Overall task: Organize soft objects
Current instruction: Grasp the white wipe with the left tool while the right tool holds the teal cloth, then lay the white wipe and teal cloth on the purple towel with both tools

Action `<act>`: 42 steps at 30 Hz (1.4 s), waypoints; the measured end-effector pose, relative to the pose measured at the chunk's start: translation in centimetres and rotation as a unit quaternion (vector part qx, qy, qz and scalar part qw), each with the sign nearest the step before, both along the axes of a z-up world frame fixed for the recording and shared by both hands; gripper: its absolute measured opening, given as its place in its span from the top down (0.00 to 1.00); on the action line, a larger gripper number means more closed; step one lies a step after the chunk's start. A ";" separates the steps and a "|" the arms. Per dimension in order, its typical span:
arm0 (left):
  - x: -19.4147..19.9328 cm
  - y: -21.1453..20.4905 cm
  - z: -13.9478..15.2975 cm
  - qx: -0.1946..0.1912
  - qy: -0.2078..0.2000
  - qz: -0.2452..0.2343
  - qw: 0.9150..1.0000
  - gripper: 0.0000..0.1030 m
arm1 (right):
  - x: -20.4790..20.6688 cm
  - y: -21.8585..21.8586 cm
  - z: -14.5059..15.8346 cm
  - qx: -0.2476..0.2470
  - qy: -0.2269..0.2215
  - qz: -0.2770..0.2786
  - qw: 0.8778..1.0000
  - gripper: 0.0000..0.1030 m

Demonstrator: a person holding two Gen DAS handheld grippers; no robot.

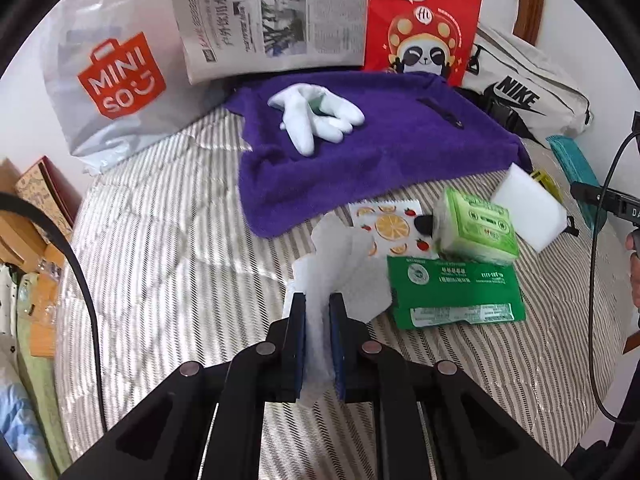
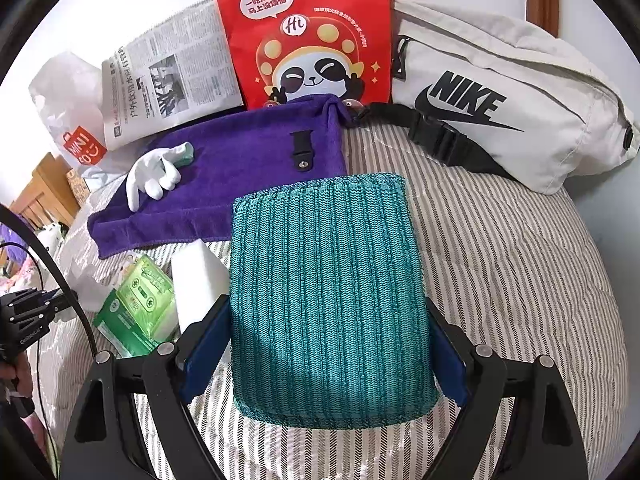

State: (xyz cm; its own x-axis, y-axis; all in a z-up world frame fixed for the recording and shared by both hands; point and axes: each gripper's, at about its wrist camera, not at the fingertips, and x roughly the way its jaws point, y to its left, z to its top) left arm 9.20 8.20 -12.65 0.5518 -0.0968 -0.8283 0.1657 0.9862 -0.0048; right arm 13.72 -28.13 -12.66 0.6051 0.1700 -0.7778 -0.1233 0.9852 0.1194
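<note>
My left gripper (image 1: 318, 300) is shut on a crumpled white tissue (image 1: 340, 248), which sticks up between the pads above the striped quilt (image 1: 160, 240). My right gripper (image 2: 328, 308) stands wide, its blue pads pressed on both sides of a teal ribbed cloth (image 2: 328, 260). A purple towel (image 1: 380, 152) lies further back with a white glove (image 1: 316, 116) on it. Right of the tissue lie a fruit-print packet (image 1: 392, 224), a green tissue pack (image 1: 476, 228), a flat green wipes packet (image 1: 456, 292) and a white foam block (image 1: 528, 208).
Along the back stand a white Miniso bag (image 1: 116, 80), a newspaper (image 1: 272, 16) and a red panda bag (image 1: 424, 20). A white Nike waist bag (image 2: 500, 92) lies at the back right. Boxes (image 1: 40, 208) sit off the bed's left edge.
</note>
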 end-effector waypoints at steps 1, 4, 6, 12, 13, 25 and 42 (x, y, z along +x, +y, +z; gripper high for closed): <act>0.0 0.1 0.2 0.001 -0.001 0.000 1.000 0.89 | 0.1 0.0 0.1 -0.002 0.000 -0.001 1.000 0.15; 0.3 1.1 1.0 -0.012 -0.005 0.024 1.000 0.89 | 0.2 -0.1 0.4 -0.005 -0.003 0.000 1.000 0.15; 0.4 1.7 1.2 -0.024 -0.007 0.031 0.999 0.89 | 0.4 -0.1 0.7 -0.007 -0.003 0.002 1.000 0.15; 1.0 1.6 2.3 -0.035 -0.019 0.032 0.999 0.89 | 1.4 0.6 1.4 -0.011 -0.004 0.011 1.000 0.15; 1.1 1.5 2.6 -0.034 -0.023 0.032 0.999 0.89 | 1.6 0.8 1.5 -0.012 -0.004 0.013 1.000 0.15; 3.4 1.0 6.6 -0.072 -0.063 0.015 0.995 0.89 | 6.1 3.3 3.1 -0.004 -0.003 0.046 0.999 0.15; 13.5 -1.1 5.5 -0.090 -0.045 -0.020 0.995 0.89 | 16.9 7.1 2.2 -0.007 0.029 0.065 0.997 0.15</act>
State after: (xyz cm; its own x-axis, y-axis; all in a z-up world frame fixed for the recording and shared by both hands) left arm 22.66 7.12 -7.18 0.6158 -0.2622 -0.7430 0.2117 0.9634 -0.1646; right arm 30.64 -20.98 -10.47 0.5329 0.2330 -0.8134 -0.2440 0.9628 0.1160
